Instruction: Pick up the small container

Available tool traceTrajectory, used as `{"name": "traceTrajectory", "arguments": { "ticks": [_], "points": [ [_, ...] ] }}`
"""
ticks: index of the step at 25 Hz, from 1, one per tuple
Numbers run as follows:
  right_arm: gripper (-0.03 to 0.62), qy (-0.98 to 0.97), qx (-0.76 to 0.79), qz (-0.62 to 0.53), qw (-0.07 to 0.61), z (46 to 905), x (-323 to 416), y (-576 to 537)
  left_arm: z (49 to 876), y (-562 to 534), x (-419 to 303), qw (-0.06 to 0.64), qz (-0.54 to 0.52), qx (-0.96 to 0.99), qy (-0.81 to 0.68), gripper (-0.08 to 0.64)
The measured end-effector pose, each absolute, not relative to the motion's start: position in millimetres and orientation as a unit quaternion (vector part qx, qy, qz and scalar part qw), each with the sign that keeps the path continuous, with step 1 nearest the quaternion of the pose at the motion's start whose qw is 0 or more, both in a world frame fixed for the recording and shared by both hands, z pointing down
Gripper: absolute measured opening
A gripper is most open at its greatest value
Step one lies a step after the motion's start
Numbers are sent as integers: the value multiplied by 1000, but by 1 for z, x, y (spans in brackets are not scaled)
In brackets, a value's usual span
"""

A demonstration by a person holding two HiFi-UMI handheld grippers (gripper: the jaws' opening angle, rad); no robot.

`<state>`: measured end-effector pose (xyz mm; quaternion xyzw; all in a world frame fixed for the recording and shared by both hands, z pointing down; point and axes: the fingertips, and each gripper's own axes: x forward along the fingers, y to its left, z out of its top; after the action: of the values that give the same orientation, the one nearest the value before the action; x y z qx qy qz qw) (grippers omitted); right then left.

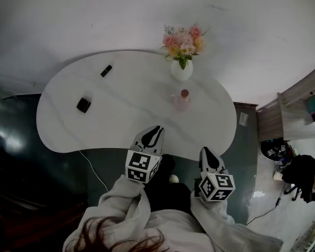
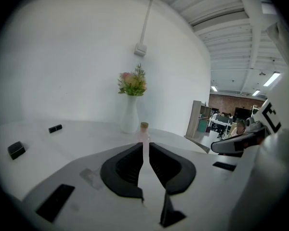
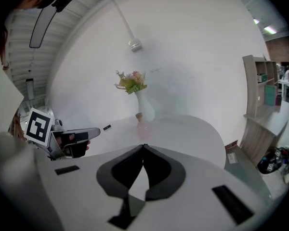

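2 grippers, my left gripper [image 1: 154, 132] and right gripper [image 1: 207, 152], sit at the table's [image 1: 121, 114] 6 o'clock edge, jaws together and empty. I see the small container [image 1: 181, 100] (pink, cork-topped) mid-table, vase [image 1: 181, 70] at its 12 o'clock.

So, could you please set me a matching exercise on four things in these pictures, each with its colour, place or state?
Things:
1. vase
2. small container
3. black block
4. left gripper

Descriptions:
A. shut, with nothing held
B. white, holding flowers
C. pink, with a cork stopper
D. lying furthest to the left

Pairs: 1-B, 2-C, 3-D, 4-A.
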<state>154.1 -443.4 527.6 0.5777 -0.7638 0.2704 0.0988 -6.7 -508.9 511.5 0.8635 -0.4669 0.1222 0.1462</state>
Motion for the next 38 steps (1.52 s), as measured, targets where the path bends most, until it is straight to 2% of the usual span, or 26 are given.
{"name": "traceTrajectory", "arguments": {
  "ticks": [5, 8, 15, 26, 38],
  "points": [
    [49, -748, 595, 275, 102, 527, 161, -466, 511, -545, 6, 143, 123, 875, -445, 29],
    [49, -740, 602, 281, 104, 527, 166, -477, 513, -565, 19, 146, 122, 884, -427, 111],
    [49, -728, 609, 293, 114, 531, 173, -496, 528, -604, 45, 135, 145, 892, -405, 194],
    [49, -701, 626, 313, 134, 545, 193, -500, 552, -640, 81, 103, 172, 902, -381, 258],
    [49, -685, 633, 331, 144, 558, 203, -507, 556, -666, 102, 61, 160, 908, -382, 258]
  ]
}}
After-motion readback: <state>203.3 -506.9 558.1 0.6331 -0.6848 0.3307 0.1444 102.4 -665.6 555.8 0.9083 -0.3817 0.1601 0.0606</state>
